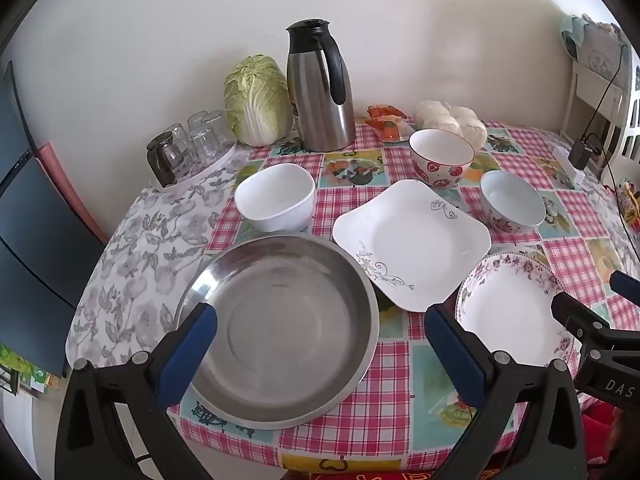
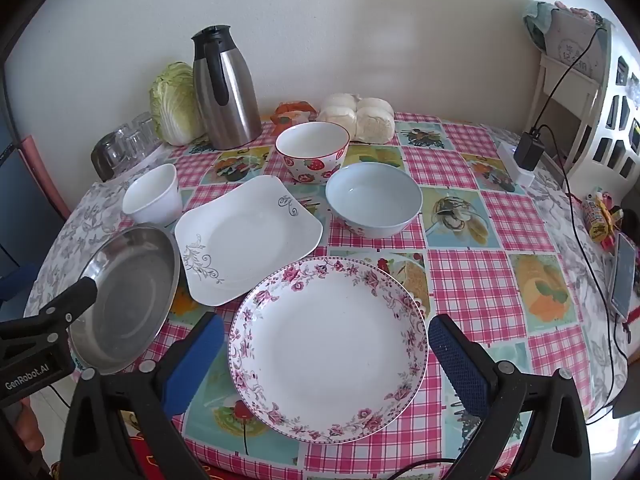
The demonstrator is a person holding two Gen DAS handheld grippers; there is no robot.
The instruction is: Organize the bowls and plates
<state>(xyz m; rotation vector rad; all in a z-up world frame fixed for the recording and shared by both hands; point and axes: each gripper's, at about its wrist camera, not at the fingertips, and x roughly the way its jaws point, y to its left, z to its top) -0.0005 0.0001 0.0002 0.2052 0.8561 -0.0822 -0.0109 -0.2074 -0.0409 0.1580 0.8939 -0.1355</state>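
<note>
A steel dish (image 1: 288,328) (image 2: 128,296) lies at the table's front left, under my open, empty left gripper (image 1: 320,340). A round floral plate (image 2: 328,348) (image 1: 508,304) lies at the front, under my open, empty right gripper (image 2: 324,348). Behind them are a square white plate (image 1: 412,236) (image 2: 248,232), a plain white bowl (image 1: 276,196) (image 2: 152,196), a strawberry bowl (image 1: 440,156) (image 2: 312,148) and a pale blue bowl (image 1: 512,200) (image 2: 374,200). All stand apart on the checked tablecloth (image 2: 472,280).
At the back stand a steel thermos jug (image 1: 320,88) (image 2: 226,92), a cabbage (image 1: 256,100), upturned glasses (image 1: 188,140), steamed buns (image 2: 360,116) and a snack packet (image 1: 386,120). A charger and cable (image 2: 528,152) and a phone (image 2: 622,276) lie at the right edge.
</note>
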